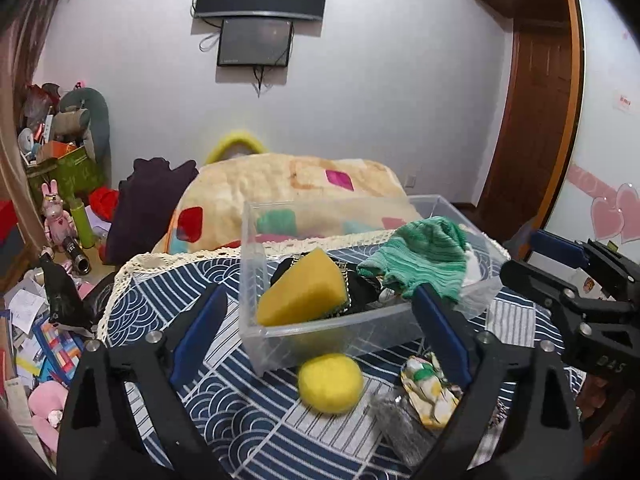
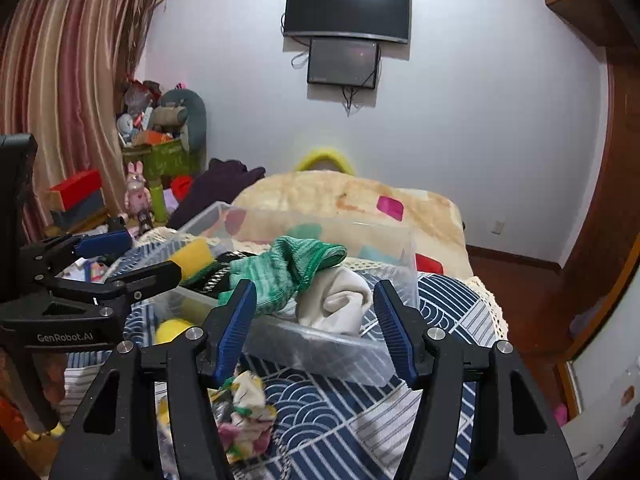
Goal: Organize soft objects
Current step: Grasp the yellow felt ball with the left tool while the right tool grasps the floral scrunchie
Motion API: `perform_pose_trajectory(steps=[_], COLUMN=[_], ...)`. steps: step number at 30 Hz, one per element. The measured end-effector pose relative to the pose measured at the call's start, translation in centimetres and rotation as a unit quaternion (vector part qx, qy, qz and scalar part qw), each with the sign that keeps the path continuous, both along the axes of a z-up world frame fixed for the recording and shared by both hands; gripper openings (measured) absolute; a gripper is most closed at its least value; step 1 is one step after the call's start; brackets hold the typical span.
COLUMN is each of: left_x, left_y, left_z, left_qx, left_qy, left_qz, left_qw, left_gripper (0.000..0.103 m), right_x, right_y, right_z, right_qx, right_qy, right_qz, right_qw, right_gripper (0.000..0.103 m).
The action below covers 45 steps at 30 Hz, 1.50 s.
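A clear plastic bin [image 1: 332, 330] [image 2: 320, 348] stands on the blue patterned tablecloth [image 1: 248, 420]. In it lie a yellow sponge [image 1: 304, 294] [image 2: 192, 256], a black item with a chain, a green knit cloth [image 1: 424, 256] [image 2: 280, 272] and a white cloth [image 2: 340, 300]. A yellow ball [image 1: 331, 383] [image 2: 172, 330] and a floral cloth [image 1: 426, 392] [image 2: 244, 412] lie on the table in front of the bin. My left gripper [image 1: 320, 312] is open and empty above the ball. My right gripper [image 2: 316, 300] [image 1: 536, 256] is open and empty at the bin's near right end.
A silvery mesh item [image 1: 400, 424] lies beside the floral cloth. A blanket-covered mound [image 1: 288, 192] rises behind the table. Cluttered toys and boxes [image 1: 60, 184] fill the floor at left. A wooden door [image 1: 536, 120] is at right.
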State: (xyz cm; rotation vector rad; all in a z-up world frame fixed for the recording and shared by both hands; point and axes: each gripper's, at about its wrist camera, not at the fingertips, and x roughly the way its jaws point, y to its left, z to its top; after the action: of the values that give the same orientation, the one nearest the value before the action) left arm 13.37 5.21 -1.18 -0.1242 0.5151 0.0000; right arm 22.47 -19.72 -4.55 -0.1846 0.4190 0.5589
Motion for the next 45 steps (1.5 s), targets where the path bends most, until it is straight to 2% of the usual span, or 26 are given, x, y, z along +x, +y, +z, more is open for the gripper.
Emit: perform_pose_trajectory(steps=[3, 6, 11, 17, 21, 26, 28, 30, 35, 41, 45], left_x=[-1.3, -2.6, -4.3, -5.1, -5.0, -4.2, -3.9, -3.4, -1.8, 0.3, 0.6], left_y=[0.2, 0.3, -0.2, -0.4, -0.5, -0.9, -1.1, -1.2, -1.4, -1.1, -0.9], left_z=[-0.3, -1.1, -2.9, -4.6, -5.4, -6.2, -6.2, -6.2, -6.4, -7.7, -8.1], left_qx=[-0.004, 0.000, 0.030, 0.019, 0.008, 0.000, -0.001, -0.003, -0.011, -0.035, -0.047], left_qy=[-0.001, 0.005, 0.017, 0.038, 0.053, 0.068, 0.068, 0.066, 0.071, 0.099, 0.106], left_qz=[0.002, 0.004, 0.008, -0.002, -0.011, -0.016, -0.015, -0.014, -0.008, -0.009, -0.021], left_qw=[1.0000, 1.0000, 0.9994, 0.9991, 0.9985, 0.9976, 0.9976, 0.9977, 0.9974, 0.9944, 0.9930], left_gripper=[0.097, 0.097, 0.097, 0.097, 0.086, 0.080, 0.079, 0.079, 0.075, 0.056, 0.043], right_x=[-1.2, -2.1, -2.9, -2.8, -2.5, -1.6, -1.6, -1.3, -0.5, -0.1, -0.3], right_y=[-0.6, -0.7, -0.2, 1.2, 1.9, 1.3, 0.7, 0.1, -0.6, -1.2, -1.6], right_z=[0.1, -0.3, -1.7, -4.4, -5.7, -6.6, -6.6, -6.7, -7.3, -7.8, -7.3], right_qx=[0.017, 0.022, 0.029, 0.013, 0.001, 0.010, 0.020, 0.026, 0.031, 0.042, 0.052], right_qy=[-0.002, 0.003, 0.028, 0.064, 0.083, 0.099, 0.102, 0.108, 0.122, 0.127, 0.116], right_qz=[0.010, 0.021, 0.044, 0.065, 0.068, 0.050, 0.044, 0.041, 0.025, 0.015, 0.012], right_qw=[1.000, 1.000, 0.998, 0.996, 0.994, 0.994, 0.994, 0.993, 0.992, 0.991, 0.992], right_gripper=[0.071, 0.072, 0.075, 0.075, 0.075, 0.074, 0.067, 0.056, 0.039, 0.014, 0.011])
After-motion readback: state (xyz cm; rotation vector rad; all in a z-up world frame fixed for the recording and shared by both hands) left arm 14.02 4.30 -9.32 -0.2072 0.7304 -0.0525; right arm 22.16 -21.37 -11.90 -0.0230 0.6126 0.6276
